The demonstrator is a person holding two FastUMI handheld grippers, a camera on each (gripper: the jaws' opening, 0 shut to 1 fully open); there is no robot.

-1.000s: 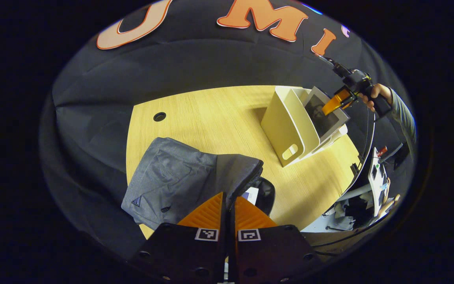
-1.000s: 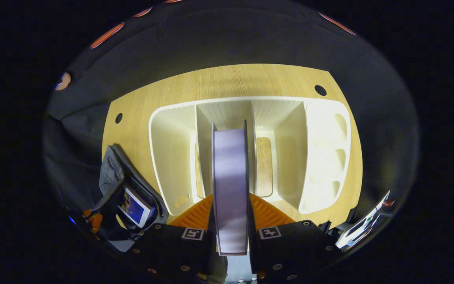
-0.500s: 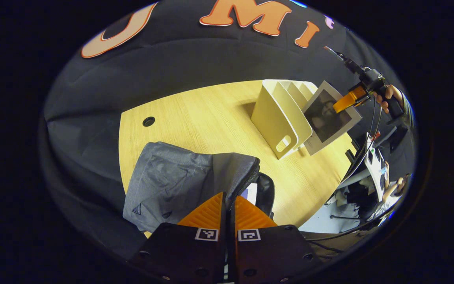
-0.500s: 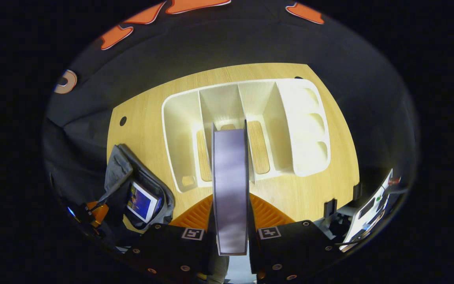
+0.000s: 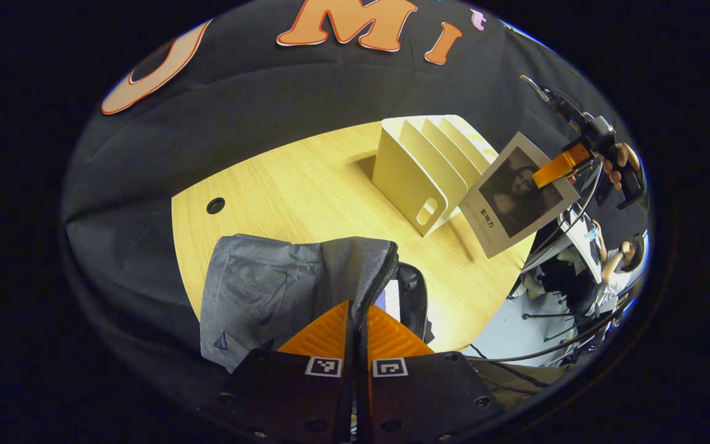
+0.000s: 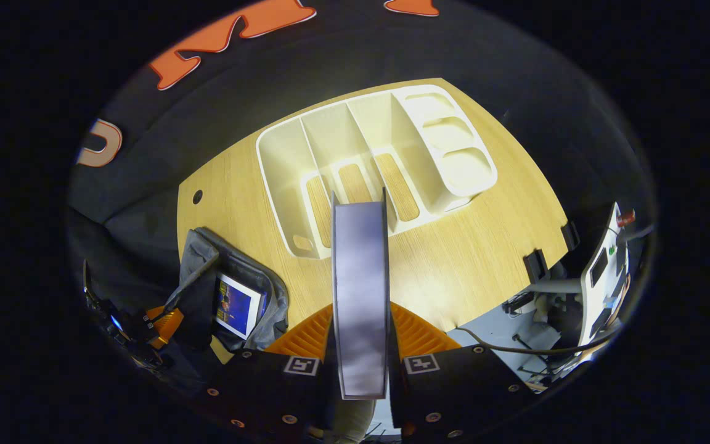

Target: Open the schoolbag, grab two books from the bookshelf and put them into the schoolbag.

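Two grippers are shown. The right gripper (image 6: 360, 333) is clamped on a book (image 6: 360, 296), held in the air beyond the table's (image 5: 306, 185) right edge, clear of the bookshelf (image 5: 423, 166). The left gripper (image 5: 355, 330) is closed on the schoolbag's (image 5: 281, 290) zipper edge; another book (image 6: 239, 305) lies inside.

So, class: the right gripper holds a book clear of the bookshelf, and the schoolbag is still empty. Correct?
Not quite. The right gripper does hold the book clear of the bookshelf, but the schoolbag already contains a first book, as the right gripper view shows.
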